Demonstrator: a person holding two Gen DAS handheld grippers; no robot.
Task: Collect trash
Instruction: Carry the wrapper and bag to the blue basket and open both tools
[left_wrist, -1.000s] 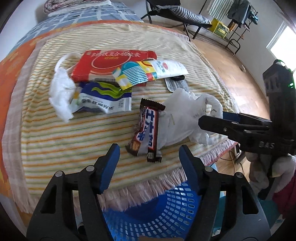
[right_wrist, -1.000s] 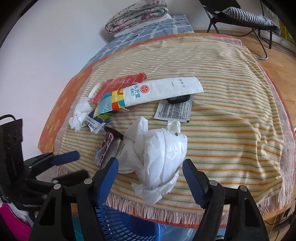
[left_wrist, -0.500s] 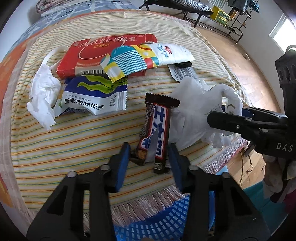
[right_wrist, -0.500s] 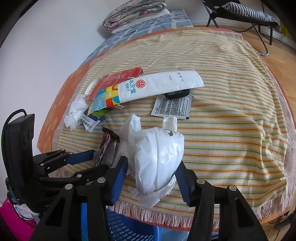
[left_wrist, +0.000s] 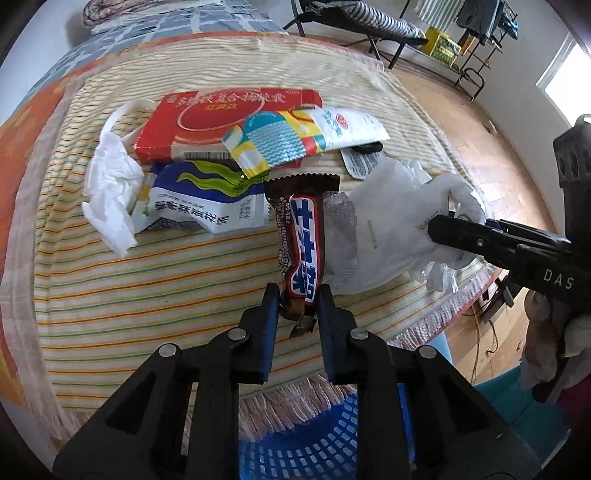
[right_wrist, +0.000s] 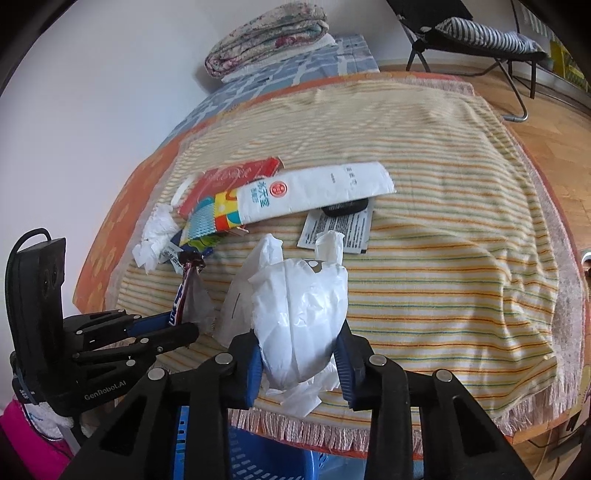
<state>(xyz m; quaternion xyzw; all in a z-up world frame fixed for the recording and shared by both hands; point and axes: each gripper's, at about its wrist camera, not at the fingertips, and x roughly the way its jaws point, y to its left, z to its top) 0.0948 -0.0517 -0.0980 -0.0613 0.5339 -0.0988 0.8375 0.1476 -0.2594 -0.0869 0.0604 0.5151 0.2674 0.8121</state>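
A red, white and blue candy bar wrapper (left_wrist: 304, 236) lies on the striped blanket (left_wrist: 129, 295) near its fringed front edge. My left gripper (left_wrist: 297, 291) is closing, and its pads press the wrapper's near end from both sides. A crumpled white plastic bag (right_wrist: 303, 306) sits just right of the wrapper. My right gripper (right_wrist: 301, 339) is closing too, its blue pads squeezing the bag's near bulge. In the left wrist view the right gripper (left_wrist: 434, 225) reaches into the bag (left_wrist: 391, 221) from the right.
Further back lie a red box (left_wrist: 221, 114), a long colourful pouch (left_wrist: 295, 136), a blue and white packet (left_wrist: 203, 199), a white tissue (left_wrist: 110, 184) and a printed leaflet (right_wrist: 336, 229). A blue perforated basket (left_wrist: 314, 443) stands below the blanket's edge. Wooden floor and a folding chair (right_wrist: 480, 33) are at right.
Both grippers have narrowed from wide open. The left one came forward onto the candy wrapper's end, and the right one closed in around the white bag.
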